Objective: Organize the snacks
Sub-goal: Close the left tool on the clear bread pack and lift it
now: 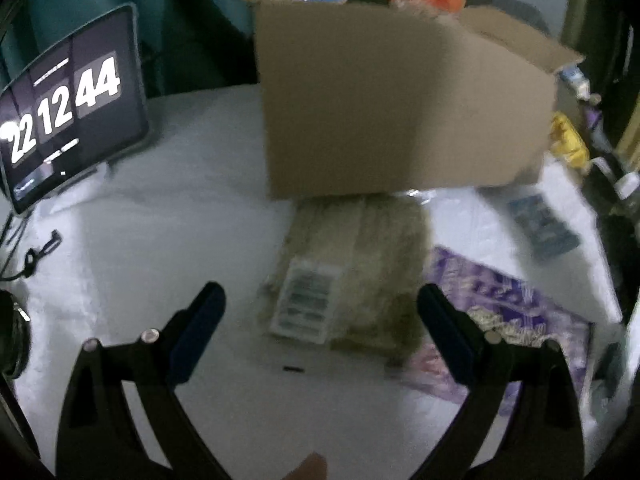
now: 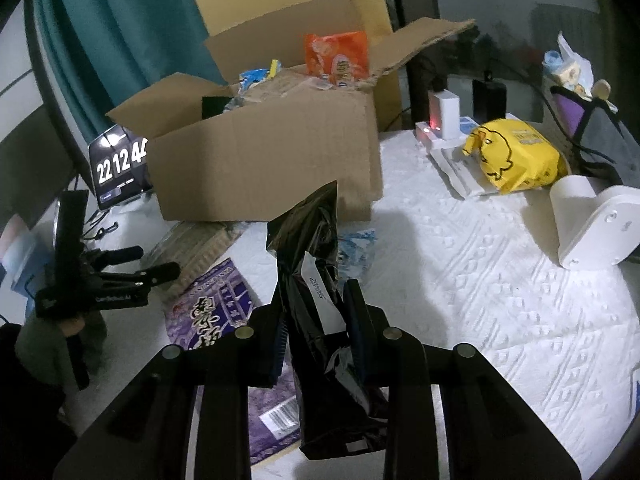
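Observation:
An open cardboard box (image 1: 400, 100) (image 2: 264, 164) stands on the white cloth, with an orange packet (image 2: 338, 54) and blue packets inside. My left gripper (image 1: 320, 304) is open just above a clear pack of pale biscuits (image 1: 352, 268) that lies in front of the box; nothing is between its fingers. Beside that pack lies a purple packet (image 1: 504, 308) (image 2: 216, 308). My right gripper (image 2: 316, 312) is shut on a glossy black packet (image 2: 316, 280), held upright above the cloth. The left gripper (image 2: 160, 262) also shows at the left of the right wrist view.
A tablet clock (image 1: 64, 112) stands left of the box. A small blue packet (image 1: 544, 224) lies right of the biscuits. A yellow bag (image 2: 516, 156), a white charger (image 2: 444, 114), a white roll holder (image 2: 592, 224) and a grey bag (image 2: 600, 136) crowd the right side.

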Available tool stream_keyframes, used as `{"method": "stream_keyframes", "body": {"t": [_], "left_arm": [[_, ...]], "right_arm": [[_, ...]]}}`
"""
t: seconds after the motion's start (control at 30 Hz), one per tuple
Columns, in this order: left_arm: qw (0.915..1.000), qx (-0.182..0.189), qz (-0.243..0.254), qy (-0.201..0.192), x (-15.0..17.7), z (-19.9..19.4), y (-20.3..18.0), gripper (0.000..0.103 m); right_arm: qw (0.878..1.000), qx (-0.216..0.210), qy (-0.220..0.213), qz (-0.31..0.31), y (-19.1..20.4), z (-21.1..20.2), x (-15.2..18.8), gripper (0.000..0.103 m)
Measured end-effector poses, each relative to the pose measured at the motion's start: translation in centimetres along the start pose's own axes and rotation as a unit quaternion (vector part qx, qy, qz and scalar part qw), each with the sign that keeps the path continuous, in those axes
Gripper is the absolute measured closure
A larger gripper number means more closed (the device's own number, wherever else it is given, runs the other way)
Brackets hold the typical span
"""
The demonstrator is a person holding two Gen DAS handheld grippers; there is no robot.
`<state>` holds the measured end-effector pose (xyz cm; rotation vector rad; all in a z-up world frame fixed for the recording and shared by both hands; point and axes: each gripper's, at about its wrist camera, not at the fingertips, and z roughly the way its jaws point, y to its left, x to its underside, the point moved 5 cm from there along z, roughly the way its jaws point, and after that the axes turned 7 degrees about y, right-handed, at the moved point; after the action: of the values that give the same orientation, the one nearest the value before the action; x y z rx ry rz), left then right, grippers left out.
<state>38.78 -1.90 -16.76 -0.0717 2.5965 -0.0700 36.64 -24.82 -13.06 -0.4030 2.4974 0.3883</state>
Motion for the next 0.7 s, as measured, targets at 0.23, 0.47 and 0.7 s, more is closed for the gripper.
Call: {"method": "stream_keyframes", "body": {"t": [0.23, 0.47, 0.7], "left_arm": [[0.9977, -0.016, 0.066, 0.008, -0.9, 1.9, -2.9, 0.005], [0.9971, 0.009, 0.075, 0.004, -0.4, 2.4, -2.0, 0.020], [0.9955, 0.057, 0.075, -0.006, 2.1, -1.4, -1.7, 0.023]], "right_arm": [[1.000, 0.007, 0.004, -0.014, 1.6, -0.1, -0.3, 0.074], [1.000, 0.022, -0.001, -0.017, 2.1, -1.0, -0.7, 0.074], [0.999, 0.029, -0.008, -0.029, 3.5, -1.8, -1.4, 0.074]]}}
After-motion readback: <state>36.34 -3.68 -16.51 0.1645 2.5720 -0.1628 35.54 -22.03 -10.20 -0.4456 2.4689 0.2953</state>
